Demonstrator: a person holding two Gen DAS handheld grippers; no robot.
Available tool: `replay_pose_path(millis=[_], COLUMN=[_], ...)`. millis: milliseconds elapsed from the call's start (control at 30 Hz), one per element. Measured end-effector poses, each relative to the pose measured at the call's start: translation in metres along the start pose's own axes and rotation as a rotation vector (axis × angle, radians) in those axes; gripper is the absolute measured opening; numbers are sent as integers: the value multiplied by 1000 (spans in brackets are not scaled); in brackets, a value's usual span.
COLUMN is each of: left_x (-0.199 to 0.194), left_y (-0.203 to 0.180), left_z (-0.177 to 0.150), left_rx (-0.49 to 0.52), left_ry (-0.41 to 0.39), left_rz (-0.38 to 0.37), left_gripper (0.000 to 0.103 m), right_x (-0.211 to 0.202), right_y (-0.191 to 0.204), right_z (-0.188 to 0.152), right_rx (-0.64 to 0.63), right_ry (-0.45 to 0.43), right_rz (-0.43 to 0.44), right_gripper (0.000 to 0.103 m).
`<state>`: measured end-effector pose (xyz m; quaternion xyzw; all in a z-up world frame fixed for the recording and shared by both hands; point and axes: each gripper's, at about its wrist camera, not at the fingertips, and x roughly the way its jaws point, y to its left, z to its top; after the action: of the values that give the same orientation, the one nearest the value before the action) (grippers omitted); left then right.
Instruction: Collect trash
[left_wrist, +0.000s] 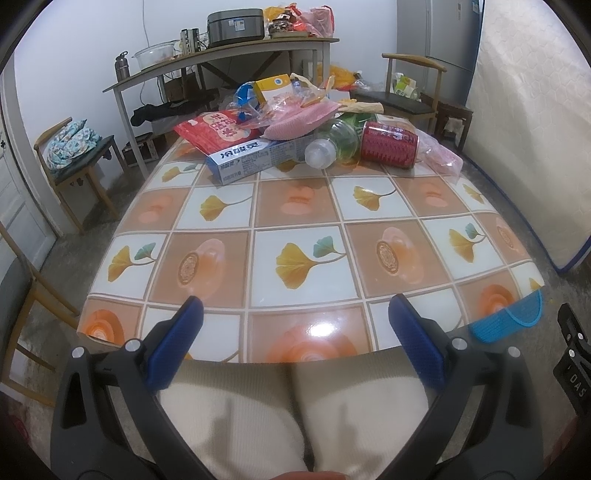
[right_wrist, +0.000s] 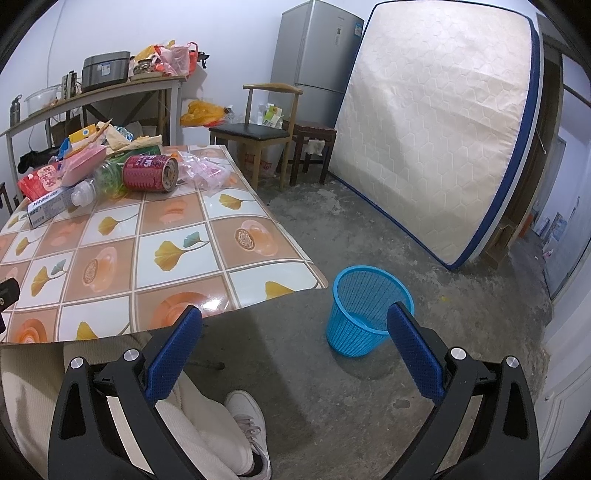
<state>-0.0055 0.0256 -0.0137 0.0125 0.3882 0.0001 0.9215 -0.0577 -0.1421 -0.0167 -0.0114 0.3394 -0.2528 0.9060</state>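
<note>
Nearest, the left hand-held gripper (left_wrist: 295, 325) hangs released over the near edge of the worktop (left_wrist: 303, 221), its blue pads spread wide with nothing between them. The right hand-held gripper (right_wrist: 295, 332) is likewise released and empty, held over the concrete floor beside the worktop's corner. Just beyond it, one blue mesh basket (right_wrist: 369, 314) stands upright on the floor, apart from the worktop, and appears to hold nothing. At the worktop's far end lies the trash pile (left_wrist: 295, 122): one red can (left_wrist: 388, 144) on its side, one clear plastic bottle (left_wrist: 332, 144) touching it, one white and blue box (left_wrist: 251, 158), one red packet (left_wrist: 214, 129) and crumpled pink wrappers; the items behind cannot be counted.
</note>
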Motion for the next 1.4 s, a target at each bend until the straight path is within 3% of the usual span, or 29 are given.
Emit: replay_pose_path(millis=[300,433,600,800,900,1000,1100,1200,1300,1400], left_x=[19,26,43,84,107,120,116,95,92,106], left_y=[4,9,21,49,60,60,57,45,15,-20], left_z=[10,28,57,86,90,100,124,158,186,202], left_rx=[-17,41,109,18,-53,-54,-10,95,284,471], left_ry=[67,76,100,209,267,295,206,-9,-137,-150], left_rz=[-58,-68,-88,-263,-273,-301,-345,-373,-276,-190], left_gripper=[96,96,96,96,96,96,96,96,96,96], right_x=[2,18,69,110,125,140,150,154,151,151], right_y=[7,35,94,149,162,171,172,167,164,162], right_z=[20,45,78,90,88,81,76,75,71,69], right_rx=[-40,-71,-109,-211,-237,-262,-264,-233,-226,-224], right_ry=[7,-5,91,113,146,183,212,236,216,206], right_rz=[47,188,381,416,455,456,455,486,495,497], right_gripper=[97,97,97,97,97,97,97,97,97,97])
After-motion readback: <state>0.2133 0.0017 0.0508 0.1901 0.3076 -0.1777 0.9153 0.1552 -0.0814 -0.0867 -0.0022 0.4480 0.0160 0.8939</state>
